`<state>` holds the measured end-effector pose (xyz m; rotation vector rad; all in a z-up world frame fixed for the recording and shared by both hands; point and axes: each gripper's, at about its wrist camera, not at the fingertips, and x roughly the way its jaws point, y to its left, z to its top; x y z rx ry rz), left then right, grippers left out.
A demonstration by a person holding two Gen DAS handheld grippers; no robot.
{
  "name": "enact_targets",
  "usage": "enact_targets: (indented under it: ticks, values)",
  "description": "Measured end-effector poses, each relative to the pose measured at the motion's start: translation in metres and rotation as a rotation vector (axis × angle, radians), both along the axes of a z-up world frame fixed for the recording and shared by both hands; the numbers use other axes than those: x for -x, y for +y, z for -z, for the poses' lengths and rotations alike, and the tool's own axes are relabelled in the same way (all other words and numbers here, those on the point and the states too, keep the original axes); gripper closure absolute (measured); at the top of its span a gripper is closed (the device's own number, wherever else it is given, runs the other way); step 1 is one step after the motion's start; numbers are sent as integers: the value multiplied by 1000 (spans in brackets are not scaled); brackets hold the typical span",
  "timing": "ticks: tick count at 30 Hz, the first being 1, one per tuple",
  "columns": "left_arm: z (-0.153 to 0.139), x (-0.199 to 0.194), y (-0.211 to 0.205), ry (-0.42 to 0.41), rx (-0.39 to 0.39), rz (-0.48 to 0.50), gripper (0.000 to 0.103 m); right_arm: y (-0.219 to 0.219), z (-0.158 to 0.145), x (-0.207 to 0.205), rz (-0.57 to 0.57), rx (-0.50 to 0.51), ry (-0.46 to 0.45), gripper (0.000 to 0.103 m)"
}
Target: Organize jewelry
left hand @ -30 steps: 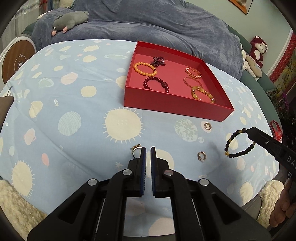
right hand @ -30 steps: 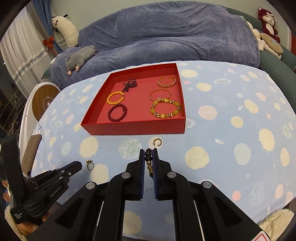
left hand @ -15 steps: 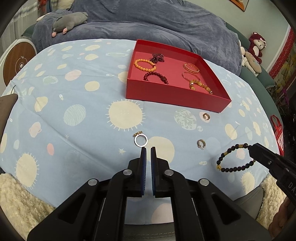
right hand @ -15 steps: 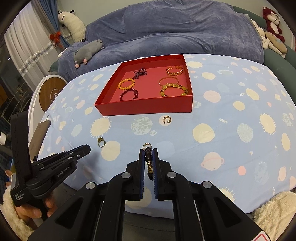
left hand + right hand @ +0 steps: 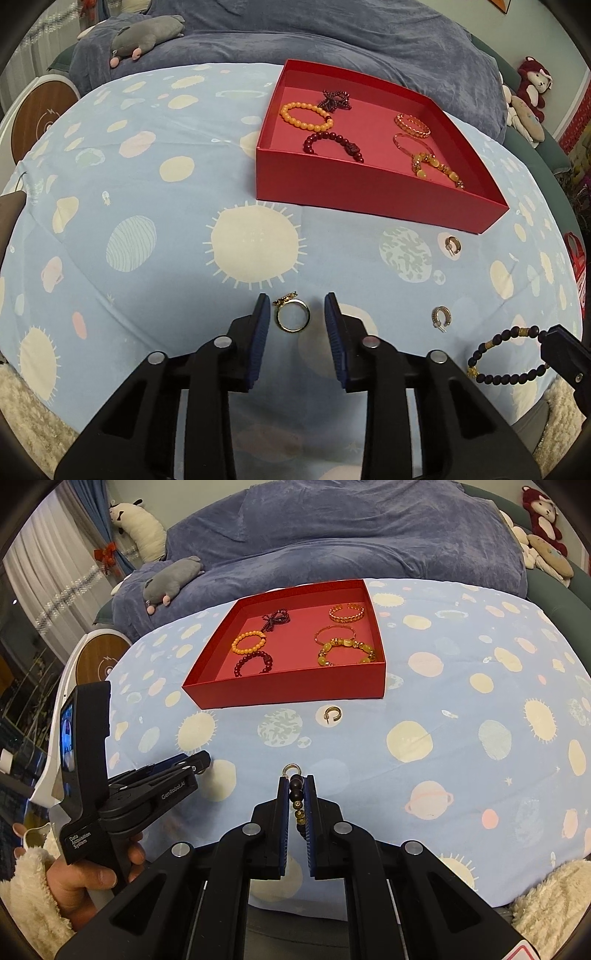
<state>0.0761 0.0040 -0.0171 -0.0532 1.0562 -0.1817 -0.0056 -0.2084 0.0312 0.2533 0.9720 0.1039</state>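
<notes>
My left gripper (image 5: 295, 302) is open, its jaws on either side of a gold ring (image 5: 292, 316) lying on the blue planet-print cloth. My right gripper (image 5: 296, 777) is shut on a dark beaded bracelet (image 5: 296, 794), which hangs from its tip at the right edge of the left wrist view (image 5: 506, 354). A red tray (image 5: 369, 192) at the back holds several bracelets; it also shows in the right wrist view (image 5: 295, 690). Two small hoop earrings (image 5: 441, 316) (image 5: 452, 244) lie on the cloth.
The cloth-covered table (image 5: 461, 720) is round and drops off at its front edge. A blue sofa cover (image 5: 351, 535) with a grey plush toy (image 5: 173, 578) lies behind. A round wooden-faced object (image 5: 103, 664) stands at the left.
My left gripper has opened and moved forward, so the gold ring now lies between its jaws. My right gripper holds the bracelet as before, a little lower.
</notes>
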Motion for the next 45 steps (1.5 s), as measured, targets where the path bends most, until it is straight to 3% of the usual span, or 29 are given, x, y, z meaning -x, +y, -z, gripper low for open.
enact_targets:
  ticks: [2,10,21,23,25,30,31,33,45]
  values:
    - [3,0,-1,12,4,7,95,0,2,-2,1,-1,4,95]
    - [2,15,10,12,52,5,103,1,4,-5,3,-7,6,95]
    - [-12,21,12,8,115,7,100,2,4,-8,5,-8,3,95]
    - [-10,18,7,11,97,-2,79,2,4,-8,3,-7,3,95]
    - [-8,14,3,4,76,-19,72,2,4,-8,4,-7,4,95]
    - [3,5,-6,17,37,-21,75,1,4,-11,5,-10,7,95]
    - [5,5,-6,20,28,-23,84,0,4,-11,4,-10,7,95]
    - [5,6,-5,10,25,-20,91,0,4,-11,5,-10,6,95]
    - [-12,17,8,-17,76,-10,92,1,2,-15,-1,-14,0,95]
